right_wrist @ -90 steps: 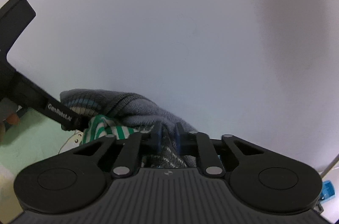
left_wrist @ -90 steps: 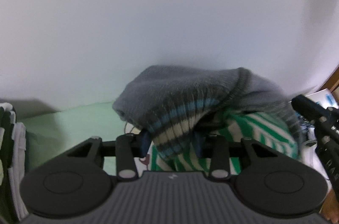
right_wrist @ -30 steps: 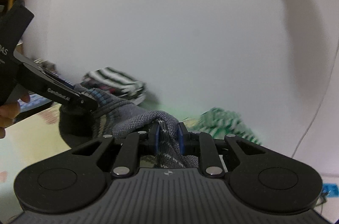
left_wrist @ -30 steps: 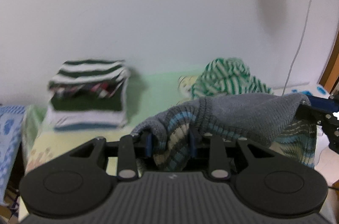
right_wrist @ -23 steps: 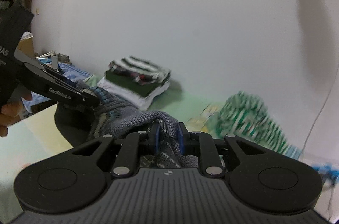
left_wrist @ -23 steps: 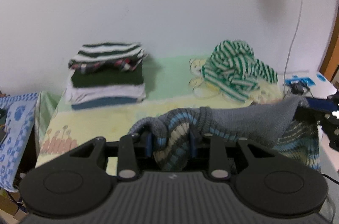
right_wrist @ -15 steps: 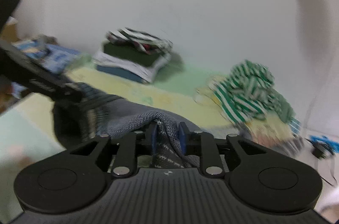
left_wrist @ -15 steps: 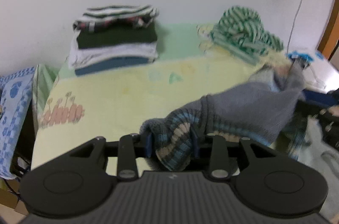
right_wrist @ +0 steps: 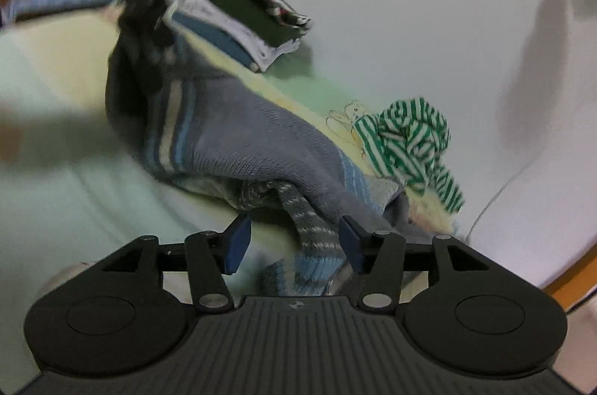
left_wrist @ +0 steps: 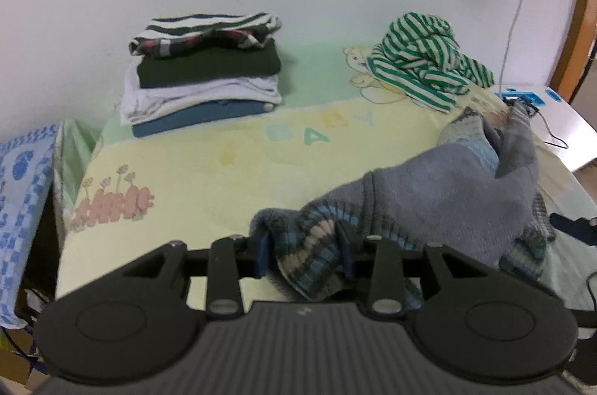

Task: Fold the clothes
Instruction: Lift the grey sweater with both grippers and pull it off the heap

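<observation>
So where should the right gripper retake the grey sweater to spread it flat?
Probably the loose ribbed striped edge of the grey sweater, coming in low from the near side. That edge hangs between the right gripper, whose jaws are opening and not pressing on it, while the left gripper pinches the other striped hem.

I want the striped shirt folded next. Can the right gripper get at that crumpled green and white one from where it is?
Probably yes. The right gripper has its jaws opening off the grey sweater, which lies between them unpinched. The green and white shirt sits ahead to its right, uncovered, beyond the sweater's edge, with nothing stacked on it.
</observation>
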Available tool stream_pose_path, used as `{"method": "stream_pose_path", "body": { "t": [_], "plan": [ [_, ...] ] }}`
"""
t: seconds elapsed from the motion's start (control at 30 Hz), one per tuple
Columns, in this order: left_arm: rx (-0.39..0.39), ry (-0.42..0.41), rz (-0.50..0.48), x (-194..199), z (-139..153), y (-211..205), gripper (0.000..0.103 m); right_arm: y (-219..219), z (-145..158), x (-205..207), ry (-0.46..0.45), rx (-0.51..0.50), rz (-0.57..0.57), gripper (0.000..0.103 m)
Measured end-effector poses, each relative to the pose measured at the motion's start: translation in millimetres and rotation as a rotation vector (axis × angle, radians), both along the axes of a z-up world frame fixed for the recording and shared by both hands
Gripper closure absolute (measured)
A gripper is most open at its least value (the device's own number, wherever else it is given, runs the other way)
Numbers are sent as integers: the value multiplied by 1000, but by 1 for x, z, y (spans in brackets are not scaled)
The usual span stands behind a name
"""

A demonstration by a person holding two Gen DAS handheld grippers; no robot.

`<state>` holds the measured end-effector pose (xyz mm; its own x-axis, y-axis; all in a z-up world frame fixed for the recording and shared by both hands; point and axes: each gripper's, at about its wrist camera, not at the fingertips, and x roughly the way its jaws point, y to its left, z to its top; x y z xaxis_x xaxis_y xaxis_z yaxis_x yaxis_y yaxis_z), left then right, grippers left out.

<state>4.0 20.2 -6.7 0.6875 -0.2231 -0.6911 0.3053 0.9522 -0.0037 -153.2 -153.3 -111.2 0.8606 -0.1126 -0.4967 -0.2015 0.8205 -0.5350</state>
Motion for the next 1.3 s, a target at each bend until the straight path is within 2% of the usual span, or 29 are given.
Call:
{"method": "stream_pose_path", "body": {
  "t": [0.07,0.13,0.17,0.2,0.37,0.5,0.67,0.73,0.77,0.8,0.9,0.93,1.0,1.07,1.13,1.2,1.3],
  "plan": [
    [5,3,11,1,-1,-4,65,5,-11,12,2,-15,9,49],
    [22,8,23,0,-3,-9,65,1,-14,27,29,0,-10,57],
    [27,10,31,-1,-3,-11,65,-5,-11,32,47,39,-20,79],
    [27,12,41,-1,-3,-12,66,-12,-9,37,65,78,-30,95],
    [-26,11,87,-9,6,-9,67,-53,16,34,138,238,3,96],
    [-1,-18,86,-17,14,-16,63,-84,48,5,170,306,24,95],
    [42,-12,83,-20,7,-29,59,-101,50,-16,233,346,25,95],
    [52,1,98,-19,3,-30,62,-99,48,-24,258,362,42,96],
    [47,5,104,-19,2,-29,63,-97,46,-27,272,371,52,103],
    [41,10,111,-19,0,-28,64,-96,46,-31,285,375,65,103],
    [78,-16,121,-21,-2,-28,62,-86,43,-40,286,323,100,103],
    [92,-27,118,-23,-2,-28,61,-82,41,-42,273,289,109,100],
    [83,-35,112,-28,-1,-24,50,-68,40,-42,219,226,149,71],
    [75,-34,99,-35,-1,-18,42,-51,36,-39,151,140,205,55],
    [71,-23,91,-43,-4,-11,34,-33,31,-37,89,46,269,52],
    [65,-4,87,-50,-10,-3,32,-20,17,-30,72,-79,329,39],
    [95,16,77,-65,-20,1,29,-4,-9,-18,64,-267,403,38]
  ]
}}
